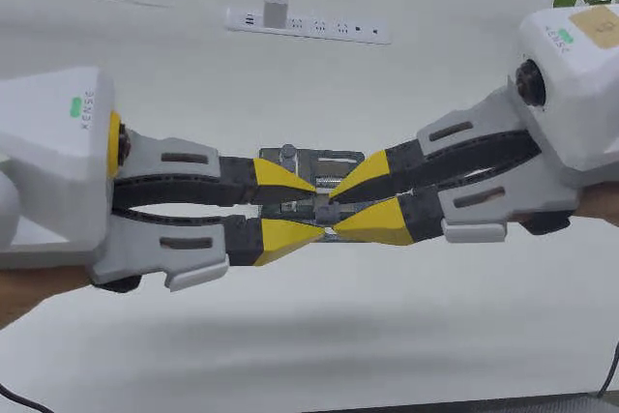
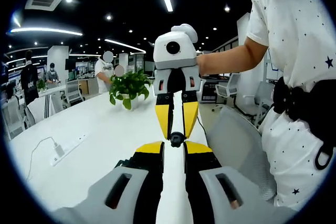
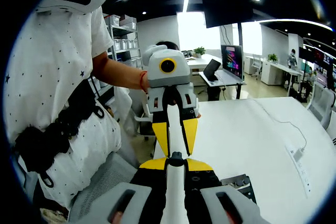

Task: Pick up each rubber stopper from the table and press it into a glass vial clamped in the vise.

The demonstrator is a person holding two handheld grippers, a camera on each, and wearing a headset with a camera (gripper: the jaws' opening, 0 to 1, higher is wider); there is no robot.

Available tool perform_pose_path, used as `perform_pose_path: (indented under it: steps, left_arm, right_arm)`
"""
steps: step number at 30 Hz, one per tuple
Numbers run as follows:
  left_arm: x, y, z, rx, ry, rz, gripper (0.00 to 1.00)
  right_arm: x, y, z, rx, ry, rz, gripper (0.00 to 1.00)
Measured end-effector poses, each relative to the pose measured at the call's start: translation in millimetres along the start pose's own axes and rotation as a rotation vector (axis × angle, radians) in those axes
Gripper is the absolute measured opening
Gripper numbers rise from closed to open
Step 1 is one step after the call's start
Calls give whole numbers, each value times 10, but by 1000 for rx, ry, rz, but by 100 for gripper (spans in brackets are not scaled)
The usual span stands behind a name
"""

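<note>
Head view | rubber stopper (image 1: 326,211) sat between tips of left gripper (image 1: 319,210) and right gripper (image 1: 334,212) | both jaws narrowed onto it, gripping pair unclear | vise (image 1: 290,155) just behind jaws, vial hidden | pressing judged not yet done

1. The left gripper (image 1: 319,209) and the right gripper (image 1: 334,212) both have white housings, black arms and yellow tips.
2. The stopper (image 1: 326,211) is dark grey.
3. The vise (image 1: 319,159) is dull silver.
4. The table (image 1: 290,336) and the power strip (image 1: 308,24) are white.
5. The person's shirt (image 2: 294,35) is white, speckled with small dark stars.
6. The plant (image 2: 128,85) is leafy green.
</note>
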State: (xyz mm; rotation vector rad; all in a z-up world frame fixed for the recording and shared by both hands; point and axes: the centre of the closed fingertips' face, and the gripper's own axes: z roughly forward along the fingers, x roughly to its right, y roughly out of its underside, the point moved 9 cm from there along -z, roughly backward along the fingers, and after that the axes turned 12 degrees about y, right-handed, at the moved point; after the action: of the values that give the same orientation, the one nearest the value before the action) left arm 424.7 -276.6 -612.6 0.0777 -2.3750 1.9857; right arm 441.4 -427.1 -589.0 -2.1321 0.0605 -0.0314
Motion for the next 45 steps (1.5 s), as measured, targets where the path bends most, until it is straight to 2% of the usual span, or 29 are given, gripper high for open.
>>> perform_pose_path:
  steps: [10, 19, 23, 29, 45]
  left_arm:
    - [21, -36, 17, 6, 5, 2, 5]
    - [16, -37, 8, 11, -5, 1, 5]
    - [8, -32, -19, 43, -9, -24, 4]
    - [-2, -40, -42, 62, -7, -35, 4]
    - [-27, -78, -99, 165, -12, -93, 4]
  right_arm:
    - [15, -2, -39, 12, 5, 3, 7]
    - [28, -9, -47, 10, 12, 3, 7]
    - [23, -50, -31, 15, 15, 6, 7]
    - [18, -83, -27, 21, 15, 10, 8]
    - [48, -155, -75, 72, 30, 34, 8]
